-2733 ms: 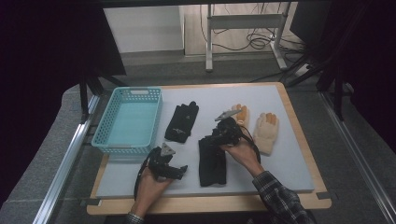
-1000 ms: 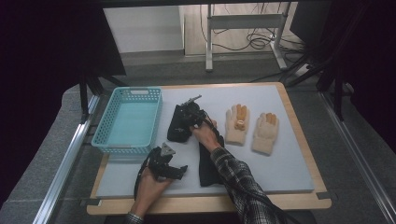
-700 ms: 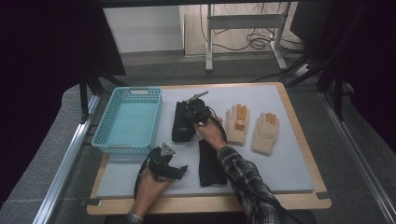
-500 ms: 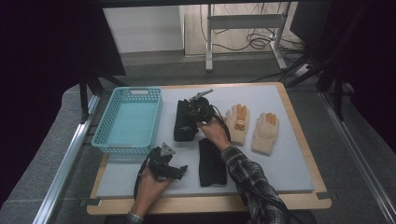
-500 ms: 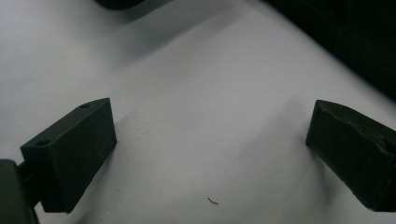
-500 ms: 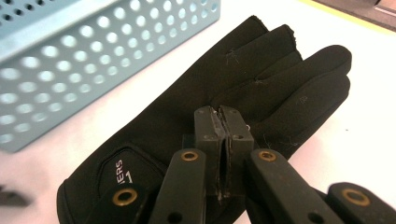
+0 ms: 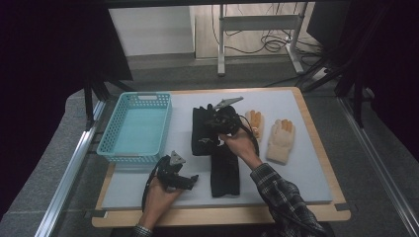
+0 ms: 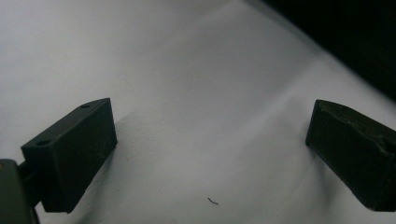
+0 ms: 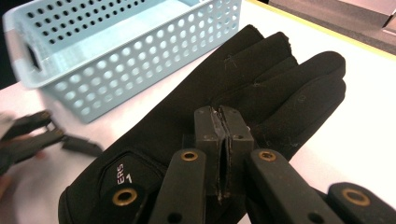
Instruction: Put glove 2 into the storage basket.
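black, soft-looking fabric forms the far glove [image 9: 224,107], which lies flat on the pale grey table [image 7: 306,163] just beside the basket [image 7: 136,129]. a small white marking sits near its cuff; the lettering is cut off and cannot be read in full. the right gripper [image 9: 223,122] rests over the palm of this glove with its jaws pressed together; whether any fabric is pinched between them cannot be told. in the high view the right gripper [image 7: 217,121] and the hand behind it cover much of the glove.

a second black glove [image 7: 225,170] lies nearer the person, its upper end hidden under the right hand. two cream gloves [image 7: 280,140] with orange fingertips lie to the right, well apart from the basket.

the basket is light blue perforated plastic, rectangular, with round holes in its walls; nothing lies in it.

the left gripper [image 7: 173,174] sits at the near edge of the table, its blocky jaws [image 8: 210,154] wide apart over bare surface.
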